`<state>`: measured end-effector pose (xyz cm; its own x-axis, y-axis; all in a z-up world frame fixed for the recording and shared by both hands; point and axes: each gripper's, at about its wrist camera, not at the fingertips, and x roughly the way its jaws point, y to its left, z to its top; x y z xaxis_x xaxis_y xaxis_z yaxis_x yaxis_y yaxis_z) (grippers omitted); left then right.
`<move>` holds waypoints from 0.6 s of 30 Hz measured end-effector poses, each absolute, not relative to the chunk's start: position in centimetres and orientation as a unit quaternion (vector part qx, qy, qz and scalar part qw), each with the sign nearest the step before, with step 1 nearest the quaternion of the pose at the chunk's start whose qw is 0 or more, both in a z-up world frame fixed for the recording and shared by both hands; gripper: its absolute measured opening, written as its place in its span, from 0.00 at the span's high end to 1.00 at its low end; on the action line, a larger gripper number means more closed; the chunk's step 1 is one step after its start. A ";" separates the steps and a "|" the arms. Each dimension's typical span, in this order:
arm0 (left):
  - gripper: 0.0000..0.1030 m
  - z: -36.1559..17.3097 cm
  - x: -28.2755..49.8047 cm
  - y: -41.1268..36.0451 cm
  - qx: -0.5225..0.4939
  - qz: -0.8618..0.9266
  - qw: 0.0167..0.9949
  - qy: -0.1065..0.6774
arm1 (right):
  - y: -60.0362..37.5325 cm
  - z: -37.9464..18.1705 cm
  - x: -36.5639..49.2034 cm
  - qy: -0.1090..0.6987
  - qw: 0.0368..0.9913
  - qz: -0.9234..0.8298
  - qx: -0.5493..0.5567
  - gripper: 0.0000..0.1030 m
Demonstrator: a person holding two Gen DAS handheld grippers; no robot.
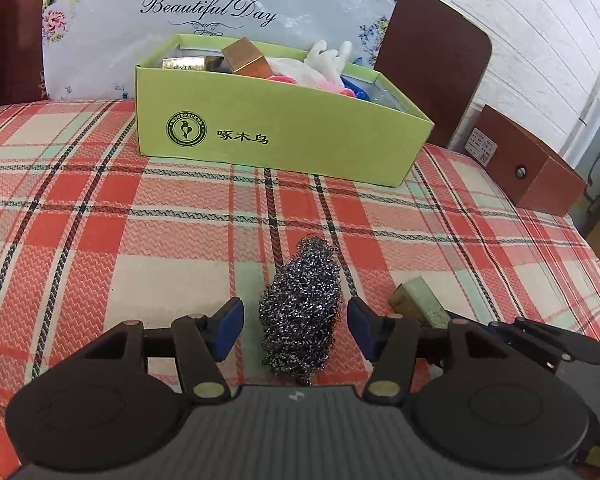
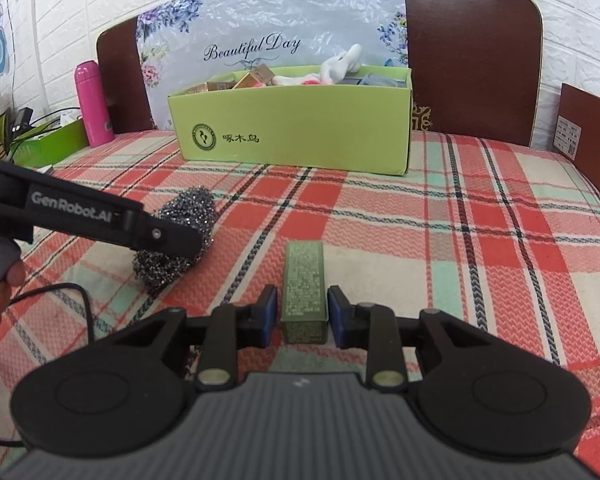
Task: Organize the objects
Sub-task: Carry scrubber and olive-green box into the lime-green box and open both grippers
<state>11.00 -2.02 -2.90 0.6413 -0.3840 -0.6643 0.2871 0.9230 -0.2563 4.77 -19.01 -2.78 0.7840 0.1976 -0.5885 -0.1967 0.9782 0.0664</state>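
Left gripper (image 1: 296, 330) open astride steel-wool scourer (image 1: 300, 312), pads clear: light, springy; pinch mid-body. Right gripper (image 2: 302, 316) open astride stiff small green box (image 2: 303, 292), mid-bedspread (image 1: 140, 216).

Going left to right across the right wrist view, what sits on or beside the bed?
pink bottle → left gripper reaching over the steel wool scourer → green rectangular box between the right gripper's open pads → brown box at the far right edge.
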 end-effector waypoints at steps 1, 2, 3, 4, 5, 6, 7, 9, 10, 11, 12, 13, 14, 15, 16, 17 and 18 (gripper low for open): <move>0.46 -3.0 11.1 -2.0 -0.066 -0.185 0.903 0.383 | -19.1 -2.9 4.8 0.312 0.944 0.106 0.001 0.74; 0.52 -3.1 11.2 -2.0 -0.070 -0.186 0.901 0.386 | -19.1 -3.0 4.9 0.314 0.944 0.106 0.003 0.75; 0.61 -3.2 11.2 -2.0 -0.074 -0.189 0.898 0.389 | -19.2 -3.0 4.9 0.313 0.944 0.105 0.006 0.78; 0.61 -3.3 11.2 -1.9 -0.076 -0.190 0.897 0.391 | -19.3 -2.9 4.8 0.312 0.944 0.106 0.009 0.78; 0.61 -3.2 11.2 -1.9 -0.074 -0.190 0.898 0.389 | -19.4 -2.9 4.9 0.313 0.944 0.107 0.012 0.78; 0.62 -3.0 11.1 -1.9 -0.071 -0.191 0.899 0.388 | -19.5 -2.8 4.9 0.313 0.943 0.108 0.014 0.78; 0.62 -2.8 11.1 -2.0 -0.069 -0.193 0.899 0.386 | -19.5 -2.7 4.9 0.314 0.943 0.110 0.016 0.78; 0.63 -2.3 11.1 -2.1 -0.067 -0.199 0.900 0.382 | -19.6 -2.4 4.9 0.310 0.944 0.113 0.017 0.78; 0.63 -2.0 11.1 -2.2 -0.065 -0.201 0.901 0.378 | -19.6 -2.1 4.9 0.306 0.945 0.114 0.017 0.78; 0.63 -1.6 11.2 -2.3 -0.064 -0.204 0.902 0.374 | -19.7 -1.8 4.9 0.301 0.947 0.115 0.017 0.78; 0.63 -1.1 11.3 -2.5 -0.063 -0.207 0.904 0.368 | -19.8 -1.4 5.0 0.295 0.948 0.115 0.016 0.78; 0.63 -0.6 11.5 -2.5 -0.064 -0.209 0.906 0.362 | -19.8 -0.9 5.1 0.289 0.950 0.116 0.016 0.78; 0.63 0.1 11.8 -2.6 -0.065 -0.211 0.909 0.354 | -19.9 -0.5 5.3 0.283 0.952 0.117 0.015 0.78; 0.63 0.8 12.1 -2.7 -0.068 -0.214 0.911 0.346 | -20.0 0.0 5.5 0.275 0.954 0.117 0.013 0.78; 0.63 1.4 12.3 -2.7 -0.070 -0.216 0.913 0.338 | -20.1 0.5 5.9 0.267 0.956 0.117 0.010 0.78; 0.63 2.2 12.6 -2.8 -0.074 -0.217 0.916 0.330 | -20.2 1.1 6.2 0.259 0.959 0.116 0.007 0.78; 0.63 2.8 13.0 -2.9 -0.077 -0.219 0.918 0.322 | -20.3 1.6 6.7 0.249 0.962 0.114 0.003 0.78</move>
<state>12.98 -2.93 2.84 0.6967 -0.4510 -0.5579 0.3523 0.8925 -0.2817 6.65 -20.28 1.64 0.8502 0.2210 -0.4779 -0.2182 0.9739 0.0621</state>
